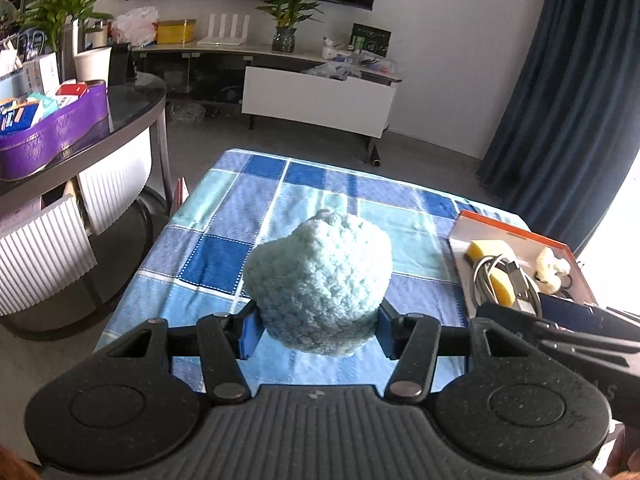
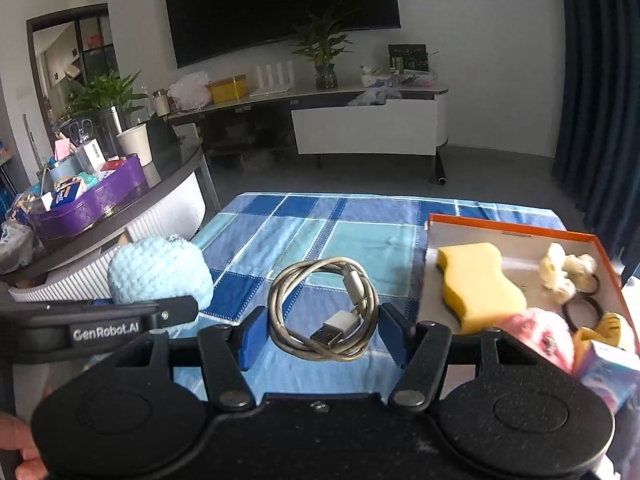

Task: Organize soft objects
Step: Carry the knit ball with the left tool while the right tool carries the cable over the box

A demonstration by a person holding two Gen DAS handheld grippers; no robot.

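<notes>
One blue plush ball [image 1: 320, 284], one cable coil [image 2: 324, 308], one yellow sponge [image 2: 480, 284], one orange-rimmed box [image 2: 520, 232]

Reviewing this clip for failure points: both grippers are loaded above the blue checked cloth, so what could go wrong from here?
1. The right gripper holds the coiled USB cable only at the sides of its loops; the coil could slip out or unwind.
2. The box already holds a yellow sponge and hair ties, so adding the fluffy blue ball could crowd it.
3. The left gripper and the right one hang close together, so they may collide.
</notes>
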